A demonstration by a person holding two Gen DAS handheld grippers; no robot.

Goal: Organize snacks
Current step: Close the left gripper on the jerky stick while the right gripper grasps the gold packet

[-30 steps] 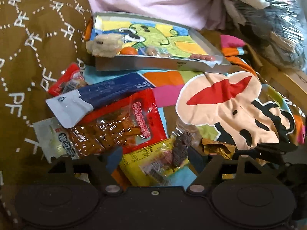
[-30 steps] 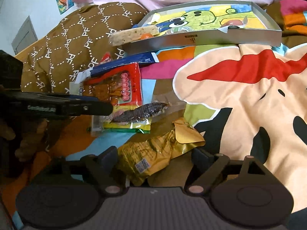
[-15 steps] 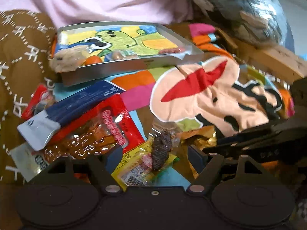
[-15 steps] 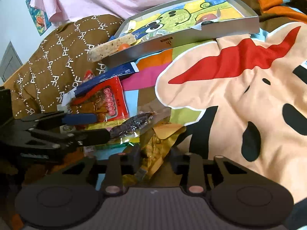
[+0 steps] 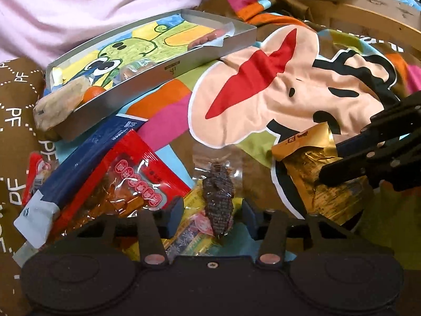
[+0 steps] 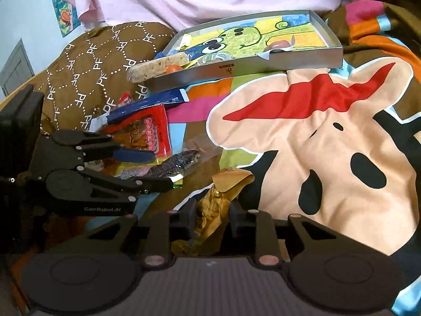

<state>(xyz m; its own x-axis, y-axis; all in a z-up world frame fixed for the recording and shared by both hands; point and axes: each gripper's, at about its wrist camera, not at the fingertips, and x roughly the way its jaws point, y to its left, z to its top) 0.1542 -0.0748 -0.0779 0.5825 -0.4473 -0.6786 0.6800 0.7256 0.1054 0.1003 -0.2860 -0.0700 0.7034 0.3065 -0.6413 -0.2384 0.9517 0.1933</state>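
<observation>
A heap of snacks lies on a cartoon-print blanket (image 6: pixel 315 131) beside a brown cushion (image 6: pixel 92 60) printed all over with white "PF" letters. The right gripper (image 6: pixel 210 220) is clamped on a crumpled gold foil packet (image 6: pixel 218 200), its fingers pinching the foil close together; from the left wrist view the same gold packet (image 5: pixel 313 166) sits just right of the pile with the right gripper's fingertips pressed into it. The left gripper (image 5: pixel 211 214) stands spread wide, its fingers either side of a clear-wrapped dark dried snack (image 5: pixel 218 197) that rests on a yellow packet (image 5: pixel 194 226), not visibly pinching it. Crowding the left are a red packet with white Chinese characters (image 5: pixel 136 176), overlapped by a long blue-and-white sachet (image 5: pixel 86 160), and a small red wrapper (image 5: pixel 36 173) at the cushion's edge. Behind them a shallow grey box (image 6: pixel 263 65), lined with a green cartoon drawing, holds a pale cereal bar (image 6: pixel 158 68) jutting over its corner and an orange round piece (image 6: pixel 173 68). The left gripper's body reads "GenRobot.AI".
</observation>
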